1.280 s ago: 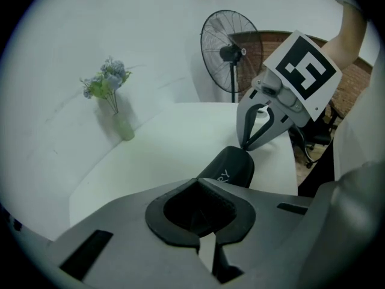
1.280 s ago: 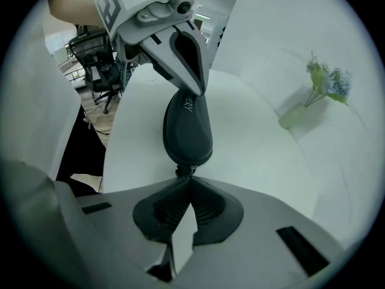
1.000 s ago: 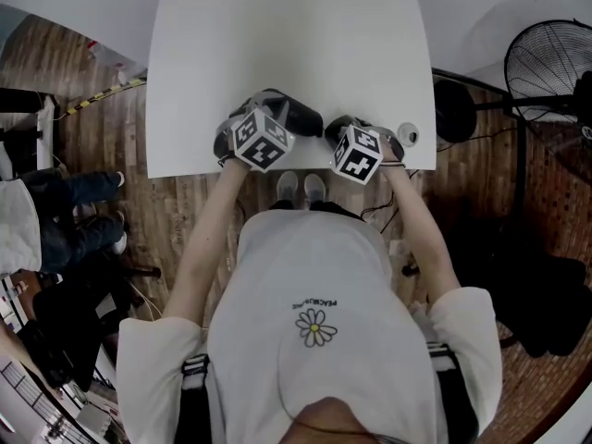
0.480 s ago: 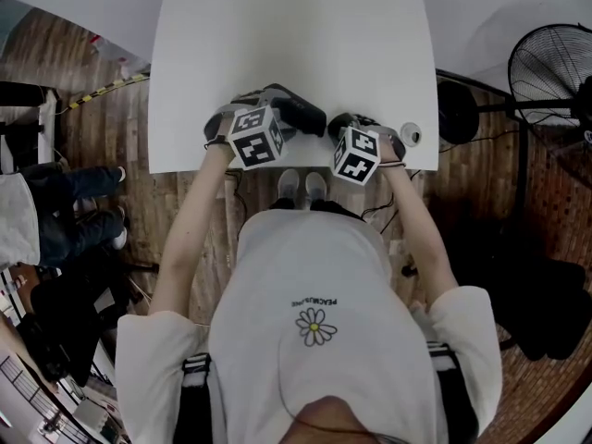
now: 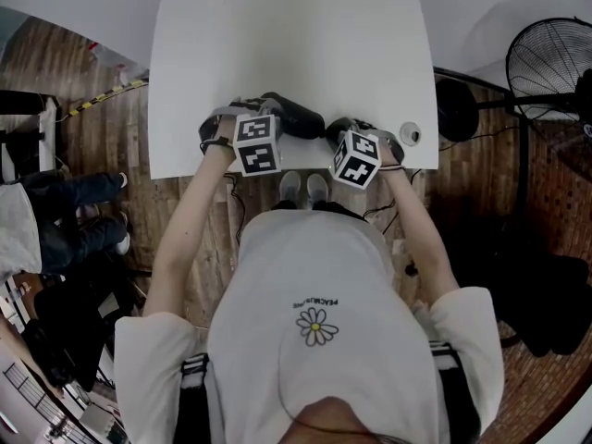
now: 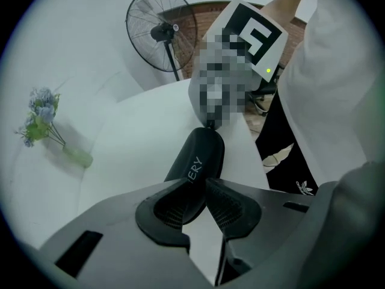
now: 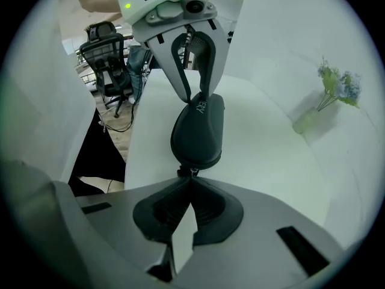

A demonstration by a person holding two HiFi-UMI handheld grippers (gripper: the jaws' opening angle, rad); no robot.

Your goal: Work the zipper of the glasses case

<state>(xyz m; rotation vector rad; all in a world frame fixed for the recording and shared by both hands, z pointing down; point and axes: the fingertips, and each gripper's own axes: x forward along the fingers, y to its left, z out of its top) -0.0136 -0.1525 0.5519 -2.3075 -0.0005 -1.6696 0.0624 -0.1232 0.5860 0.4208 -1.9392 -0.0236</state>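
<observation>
A black glasses case [image 5: 298,117] lies near the front edge of the white table [image 5: 277,35]. In the left gripper view the case [image 6: 198,161] runs away from me, and its near end sits between the pads of my left gripper [image 6: 201,188]. Those jaws have just been closing and now press on that end. In the right gripper view the left gripper [image 7: 197,98] pinches the far end of the case [image 7: 197,131]. My right gripper [image 7: 191,182] is shut on the small zipper pull [image 7: 190,173] at the case's near end.
A standing fan [image 5: 555,63] is off the table's right side. A small vase of flowers [image 7: 334,95] stands at the table's far edge, and a small round object [image 5: 408,134] at its front right corner. A person [image 5: 55,211] stands to the left.
My left gripper has rolled and shifted a little to the left at the case's end. The right gripper and the case have stayed where they were.
</observation>
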